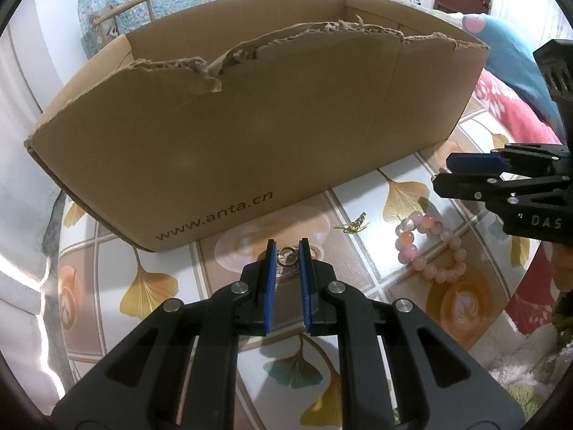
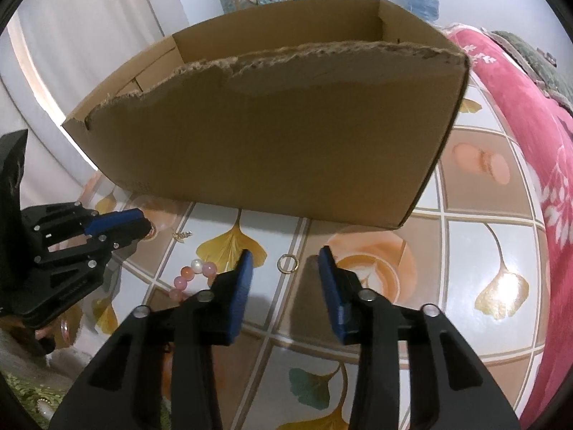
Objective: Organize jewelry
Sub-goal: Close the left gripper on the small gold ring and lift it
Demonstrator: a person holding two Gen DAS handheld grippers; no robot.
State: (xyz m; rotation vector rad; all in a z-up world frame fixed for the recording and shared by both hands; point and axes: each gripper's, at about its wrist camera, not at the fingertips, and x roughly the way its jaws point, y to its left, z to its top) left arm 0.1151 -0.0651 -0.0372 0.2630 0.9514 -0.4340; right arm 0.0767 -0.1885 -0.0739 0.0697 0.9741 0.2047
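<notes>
Cardboard box printed "www.anta.cn"; right gripper marked "DAS".

Beside the plain brown cardboard box, the tablecloth shows yellow ginkgo leaves on beige-and-white checks, under a pink-and-white bead bracelet and gold ring.

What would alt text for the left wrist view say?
The left gripper pinches a gold ring on a patterned tabletop, before a torn cardboard box. A pink bead bracelet lies right, below the right gripper.
</notes>
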